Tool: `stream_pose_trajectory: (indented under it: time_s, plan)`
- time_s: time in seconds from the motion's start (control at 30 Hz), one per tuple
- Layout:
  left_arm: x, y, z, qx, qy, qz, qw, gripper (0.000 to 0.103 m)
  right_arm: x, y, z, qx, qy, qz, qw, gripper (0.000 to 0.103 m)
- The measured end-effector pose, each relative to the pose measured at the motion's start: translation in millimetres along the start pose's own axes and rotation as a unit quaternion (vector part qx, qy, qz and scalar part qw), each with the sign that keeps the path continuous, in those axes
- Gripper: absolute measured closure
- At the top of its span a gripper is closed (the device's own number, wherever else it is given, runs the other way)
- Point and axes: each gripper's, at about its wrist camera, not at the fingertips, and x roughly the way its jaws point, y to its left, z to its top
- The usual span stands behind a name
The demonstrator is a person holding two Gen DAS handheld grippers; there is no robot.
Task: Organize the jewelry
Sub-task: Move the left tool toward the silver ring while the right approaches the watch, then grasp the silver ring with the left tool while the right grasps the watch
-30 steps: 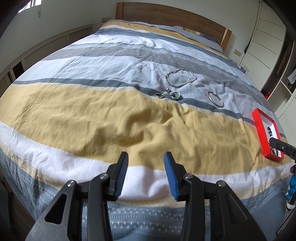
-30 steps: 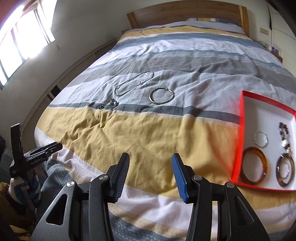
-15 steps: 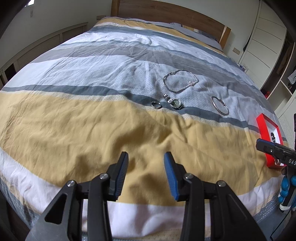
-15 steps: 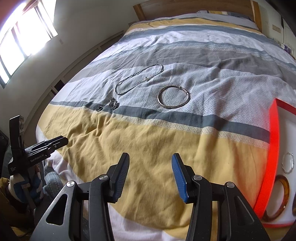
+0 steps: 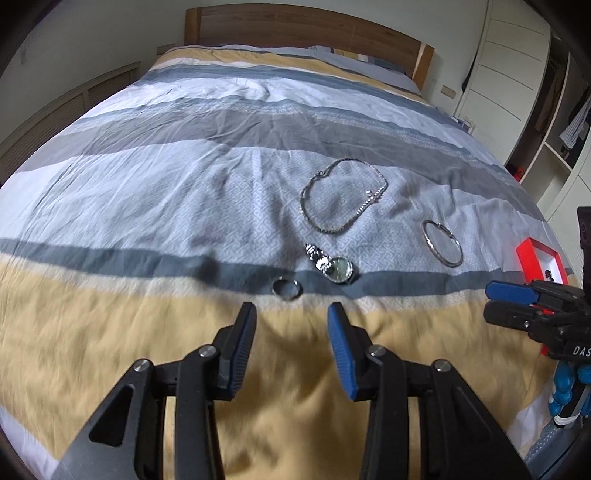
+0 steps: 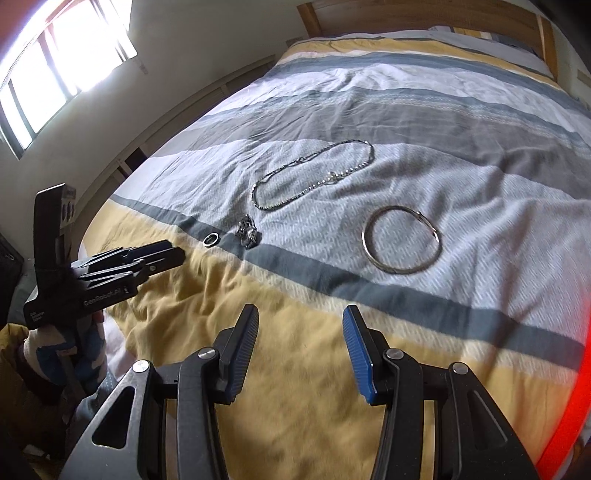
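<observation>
Jewelry lies on a striped bedspread. A small silver ring (image 5: 287,288) sits just ahead of my open, empty left gripper (image 5: 291,314). Beside it lies a silver watch (image 5: 332,264), then a chain necklace (image 5: 343,195) and a silver bangle (image 5: 442,243). A red tray (image 5: 539,258) stands at the right. In the right wrist view my open, empty right gripper (image 6: 301,317) hovers over the yellow stripe, short of the bangle (image 6: 402,239), with the necklace (image 6: 314,177), watch (image 6: 248,230) and ring (image 6: 211,239) further left. The right gripper (image 5: 506,302) shows in the left wrist view and the left gripper (image 6: 166,253) in the right wrist view.
The wooden headboard (image 5: 306,26) is at the far end. White wardrobe doors (image 5: 509,66) stand on the right and a window (image 6: 55,62) on the left wall. The red tray's rim (image 6: 576,406) fills the right wrist view's right edge.
Both grippers have moved forward over the bed toward the jewelry. The left now hovers just short of the ring. The tray has slid almost out of the right wrist view.
</observation>
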Motion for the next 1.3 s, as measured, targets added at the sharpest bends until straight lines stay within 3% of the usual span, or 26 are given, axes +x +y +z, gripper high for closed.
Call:
stream_pose_trajectory:
  time_s: [0.37, 0.5, 0.97, 1.1, 1.2, 1.3]
  plan:
    - [42.4, 8.5, 8.2, 0.012, 0.021, -0.008, 0.9997, 0.066, 34.4, 1.5, 21.6, -0.008, 0.004, 0.015, 1.000, 0.056]
    - [51.0, 15.6, 6.3, 0.016, 0.023, 0.007, 0.9996, 0.084, 48.2, 6.2, 28.7, -0.015, 0.006, 0.021, 1.000, 0.056]
    - [43.4, 44.2, -4.4, -0.027, -0.011, -0.016, 0.9994, 0.085, 105.7, 41.8, 54.6, -0.043, 0.019, 0.061, 0.997, 0.056]
    - [43.6, 46.9, -6.1, -0.036, -0.017, -0.024, 0.9989, 0.085, 122.9, 53.8, 59.1, -0.050, 0.026, 0.080, 0.995, 0.065]
    - [44.4, 48.7, -7.5, -0.041, -0.020, -0.029, 0.9985, 0.085, 130.9, 58.0, 59.0, -0.051, 0.030, 0.083, 0.995, 0.080]
    - [44.6, 48.9, -8.2, -0.042, -0.020, -0.029, 0.9985, 0.085, 136.2, 59.3, 59.1, -0.050, 0.032, 0.082, 0.995, 0.083]
